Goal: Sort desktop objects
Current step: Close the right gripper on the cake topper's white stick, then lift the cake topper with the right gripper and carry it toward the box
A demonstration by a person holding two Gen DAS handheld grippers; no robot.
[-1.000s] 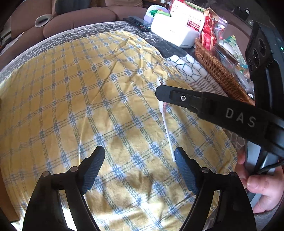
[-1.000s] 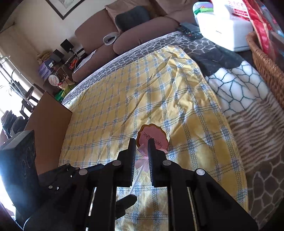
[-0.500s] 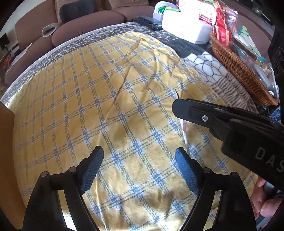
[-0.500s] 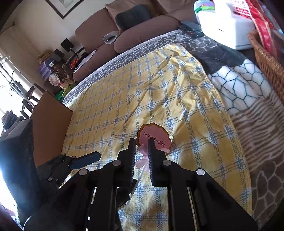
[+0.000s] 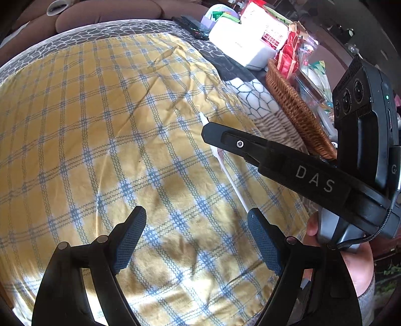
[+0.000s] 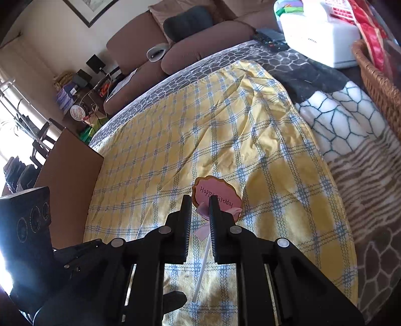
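The right gripper (image 6: pixel 200 220), jaws nearly closed, pinches a pink "Happy Birthday" cake topper (image 6: pixel 216 197) at its bow, card ahead of the jaws and stick trailing below, apparently for carrying; the left gripper (image 5: pixel 196 235) hovers wide open and empty over the yellow checked cloth (image 5: pixel 100 125).

A brown sofa (image 6: pixel 200 42) is being seen along a cream wall (image 6: pixel 50 37), with a framed picture (image 6: pixel 87 10) hanging above. Bright daylight is coming in from a window (image 6: pixel 10 120) at the left, beside a cluttered side table (image 6: pixel 82 85).
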